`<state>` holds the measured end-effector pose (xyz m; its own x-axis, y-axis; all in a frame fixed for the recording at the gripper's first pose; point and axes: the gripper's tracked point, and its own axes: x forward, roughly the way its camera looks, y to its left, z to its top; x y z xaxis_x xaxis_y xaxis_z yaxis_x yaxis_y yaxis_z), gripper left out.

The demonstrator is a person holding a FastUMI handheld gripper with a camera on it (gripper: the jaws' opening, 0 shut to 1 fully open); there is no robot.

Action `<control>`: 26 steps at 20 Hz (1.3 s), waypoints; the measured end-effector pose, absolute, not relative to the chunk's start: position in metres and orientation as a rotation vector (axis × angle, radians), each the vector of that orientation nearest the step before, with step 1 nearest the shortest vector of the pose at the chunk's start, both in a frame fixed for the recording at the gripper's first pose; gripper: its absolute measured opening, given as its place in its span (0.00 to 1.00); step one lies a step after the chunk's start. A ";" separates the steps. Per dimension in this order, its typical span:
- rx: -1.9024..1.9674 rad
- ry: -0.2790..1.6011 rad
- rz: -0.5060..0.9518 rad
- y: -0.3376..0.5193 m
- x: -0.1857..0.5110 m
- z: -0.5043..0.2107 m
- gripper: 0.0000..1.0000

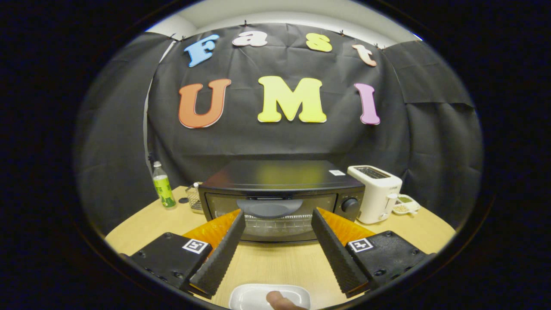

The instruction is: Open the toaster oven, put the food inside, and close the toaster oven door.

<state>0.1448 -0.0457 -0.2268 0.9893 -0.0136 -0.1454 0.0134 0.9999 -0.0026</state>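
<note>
The fingers [277, 217] stand wide apart, holding nothing, their tips just before the shut door of the toaster oven [280, 189] on the counter [275, 262]. The food [282, 300] lies on a white plate [254, 297] below, between the fingers' bases. A toaster [379, 193] stands right of the oven, a bottle [163, 186] left.

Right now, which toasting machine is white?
The pop-up toaster, right of the black toaster oven that sits just beyond the open fingers.
</note>
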 end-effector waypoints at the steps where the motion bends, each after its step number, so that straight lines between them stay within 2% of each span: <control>1: -0.004 0.140 -0.011 -0.047 0.138 -0.215 1.00; 7: 0.053 0.186 0.014 -0.050 0.073 -0.135 1.00; 15: -0.047 -0.047 -0.029 -0.063 -0.022 -0.010 1.00; 19: -0.028 -0.072 -0.032 -0.071 -0.058 0.012 1.00; 22: -0.008 -0.057 0.024 -0.069 -0.078 -0.008 1.00; 26: 0.021 -0.085 -0.004 -0.095 -0.101 -0.024 1.00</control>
